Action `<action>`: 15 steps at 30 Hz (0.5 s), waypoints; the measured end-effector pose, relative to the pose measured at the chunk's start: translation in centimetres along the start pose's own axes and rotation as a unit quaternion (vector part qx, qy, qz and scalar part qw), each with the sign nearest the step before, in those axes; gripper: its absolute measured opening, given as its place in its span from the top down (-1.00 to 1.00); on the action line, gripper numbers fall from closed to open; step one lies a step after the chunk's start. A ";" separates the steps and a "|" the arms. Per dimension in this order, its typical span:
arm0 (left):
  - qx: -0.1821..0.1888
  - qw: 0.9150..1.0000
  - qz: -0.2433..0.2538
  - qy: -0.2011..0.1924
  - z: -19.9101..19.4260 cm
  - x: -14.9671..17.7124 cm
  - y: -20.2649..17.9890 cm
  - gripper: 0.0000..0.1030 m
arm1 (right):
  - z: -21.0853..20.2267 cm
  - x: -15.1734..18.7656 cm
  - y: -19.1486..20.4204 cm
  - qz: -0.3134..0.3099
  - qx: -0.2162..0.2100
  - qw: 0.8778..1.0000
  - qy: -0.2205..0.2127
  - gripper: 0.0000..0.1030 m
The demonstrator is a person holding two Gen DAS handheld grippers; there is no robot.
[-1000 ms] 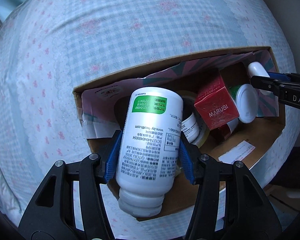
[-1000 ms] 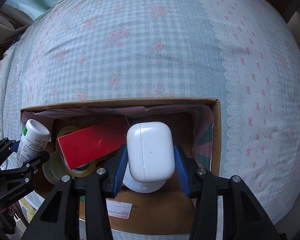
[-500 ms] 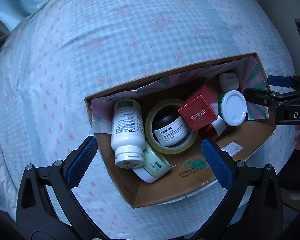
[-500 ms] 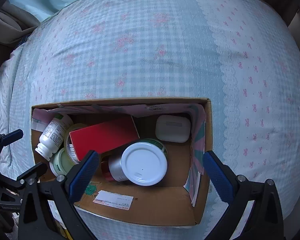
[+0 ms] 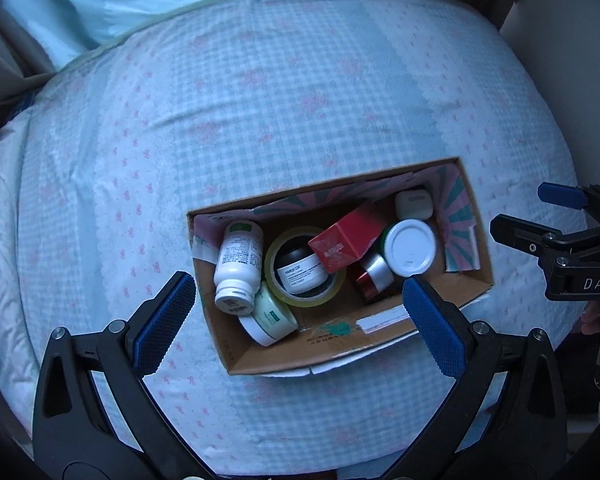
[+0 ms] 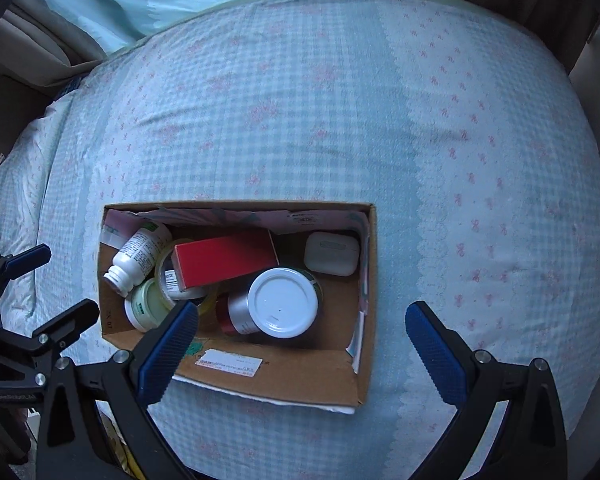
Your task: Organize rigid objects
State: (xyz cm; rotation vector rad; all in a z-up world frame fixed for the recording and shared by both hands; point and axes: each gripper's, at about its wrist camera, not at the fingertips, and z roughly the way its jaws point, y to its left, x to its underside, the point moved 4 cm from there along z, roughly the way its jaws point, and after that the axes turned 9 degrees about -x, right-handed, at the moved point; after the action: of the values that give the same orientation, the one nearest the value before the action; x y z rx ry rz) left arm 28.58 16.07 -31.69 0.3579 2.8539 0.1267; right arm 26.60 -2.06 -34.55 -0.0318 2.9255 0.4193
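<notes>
Both grippers empty, jaws wide apart – L gripper (image 5: 296, 322) & R gripper (image 6: 300, 344) hover above the cardboard box (image 5: 256, 360). White pill bottle (image 5: 238, 266) lies just ahead-left of L, cap toward it; earbud case (image 6: 331, 253) ahead of R.

The left claw (image 5: 296, 322) is a matte black frame with two angled arms, each ending in a blue pad with a fine ribbed texture. Round silver screws sit at the arm joints, and triangular cut-outs lighten the outer links. The right claw (image 6: 300, 346) has the same build: black skeleton arms, silver screw heads, blue ribbed pads on the inner faces. Seen side-on from the left wrist camera, its black body carries white letters reading "DAS", small dark screws, and a blue pad at the tip.
</notes>
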 end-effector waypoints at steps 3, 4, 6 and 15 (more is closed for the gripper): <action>0.001 0.998 -0.027 -0.052 -6.7 -0.3 -0.9 -1.00 | -6.5 0.7 0.3 -0.013 0.008 0.999 -0.042 -1.00; 0.001 0.997 -0.036 -0.072 -9.1 -0.3 -1.3 -1.00 | -8.8 1.0 0.4 -0.018 0.011 0.998 -0.059 -1.00; -0.002 0.992 -0.051 -0.113 -13.7 0.1 -2.1 -1.00 | -13.6 1.8 0.7 -0.033 0.030 0.994 -0.095 -1.00; -0.004 0.965 -0.079 -0.250 -27.4 3.1 -6.1 -1.00 | -28.8 6.7 1.6 -0.052 0.077 0.968 -0.234 -1.00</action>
State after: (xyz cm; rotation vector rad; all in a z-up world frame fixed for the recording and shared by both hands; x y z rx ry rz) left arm 16.91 9.53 -6.82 0.1308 2.3677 0.0132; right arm 14.78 -8.52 -8.24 -0.0565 2.4672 0.1526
